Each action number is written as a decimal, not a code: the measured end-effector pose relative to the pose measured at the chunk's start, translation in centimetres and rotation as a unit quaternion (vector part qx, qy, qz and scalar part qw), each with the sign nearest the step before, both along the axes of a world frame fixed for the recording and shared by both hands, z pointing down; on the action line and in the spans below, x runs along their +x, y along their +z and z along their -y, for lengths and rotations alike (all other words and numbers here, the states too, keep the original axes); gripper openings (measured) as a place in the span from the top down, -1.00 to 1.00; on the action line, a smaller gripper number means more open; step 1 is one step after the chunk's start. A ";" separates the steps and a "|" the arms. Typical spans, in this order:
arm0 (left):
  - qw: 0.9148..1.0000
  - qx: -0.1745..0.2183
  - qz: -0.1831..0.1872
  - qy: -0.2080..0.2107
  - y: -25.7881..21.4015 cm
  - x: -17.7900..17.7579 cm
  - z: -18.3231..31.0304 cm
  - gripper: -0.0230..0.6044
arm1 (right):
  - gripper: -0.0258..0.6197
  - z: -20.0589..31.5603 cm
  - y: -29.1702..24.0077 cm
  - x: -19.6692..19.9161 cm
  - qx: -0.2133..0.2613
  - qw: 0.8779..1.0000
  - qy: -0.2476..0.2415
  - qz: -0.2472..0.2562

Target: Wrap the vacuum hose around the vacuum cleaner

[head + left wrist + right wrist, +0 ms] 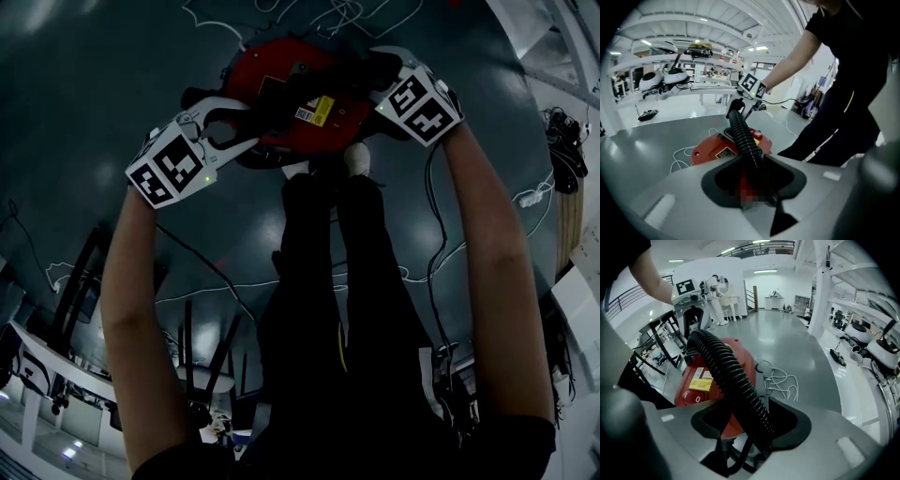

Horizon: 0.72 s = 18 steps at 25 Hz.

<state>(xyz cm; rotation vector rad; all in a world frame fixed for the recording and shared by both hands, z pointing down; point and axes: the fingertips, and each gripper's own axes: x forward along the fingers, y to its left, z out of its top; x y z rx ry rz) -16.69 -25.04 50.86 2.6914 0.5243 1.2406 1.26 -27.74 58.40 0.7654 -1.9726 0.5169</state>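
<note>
Black hose (742, 135) in left tool (757, 190)

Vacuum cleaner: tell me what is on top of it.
A black hose runs over the vacuum cleaner, past a yellow label on its red top. Whether the hose touches the top is unclear. The strip of top under the hose is covered.

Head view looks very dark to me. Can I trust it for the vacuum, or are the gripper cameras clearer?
Head view: underexposed, but the red round vacuum cleaner is readable; fisheye bends the edges. Left gripper view: bright, black ribbed hose sharp, far background overexposed. Right gripper view: well lit, hose crisp, corners vignetted black.
</note>
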 end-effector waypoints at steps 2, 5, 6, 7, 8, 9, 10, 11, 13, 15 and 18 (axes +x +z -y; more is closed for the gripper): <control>1.000 -0.003 -0.005 -0.026 0.0 0.0 0.4 0.48 | 0.15 0.0 0.2 0.0 -0.012 1.000 -0.018 -0.013; 1.000 0.012 0.000 -0.026 -0.2 0.0 0.5 0.48 | 0.13 0.1 0.1 0.2 -0.027 0.999 -0.011 -0.025; 0.999 0.019 0.002 -0.025 -0.3 0.0 0.5 0.48 | 0.13 0.1 0.1 0.2 -0.025 0.999 -0.008 -0.030; 0.999 0.026 0.003 -0.027 -0.3 0.0 0.5 0.47 | 0.13 0.3 0.1 0.3 -0.019 0.999 -0.006 -0.038; 0.999 0.032 0.004 -0.030 -0.3 0.0 0.6 0.47 | 0.13 0.6 0.0 0.4 -0.010 0.999 -0.004 -0.050; 0.999 0.040 0.007 -0.034 -0.2 -0.1 0.7 0.46 | 0.14 1.0 0.0 0.3 -0.001 0.998 0.001 -0.060; 0.998 0.048 0.012 -0.040 -0.1 -0.3 0.8 0.46 | 0.15 1.4 0.0 0.2 0.005 0.998 0.006 -0.067; 0.997 0.055 0.016 -0.048 0.0 -0.6 0.9 0.46 | 0.15 1.7 -0.1 0.0 0.006 0.998 0.011 -0.068; 0.996 0.059 0.014 -0.069 0.0 -1.1 1.2 0.48 | 0.14 1.9 -0.1 -0.4 0.001 0.997 0.017 -0.071; 0.994 0.059 0.009 -0.087 0.0 -1.2 1.1 0.51 | 0.14 1.7 -0.1 -0.5 -0.001 0.996 0.023 -0.085; 0.993 0.085 0.012 -0.085 -0.1 -1.4 1.0 0.50 | 0.14 1.6 -0.2 -0.6 0.008 0.993 0.028 -0.119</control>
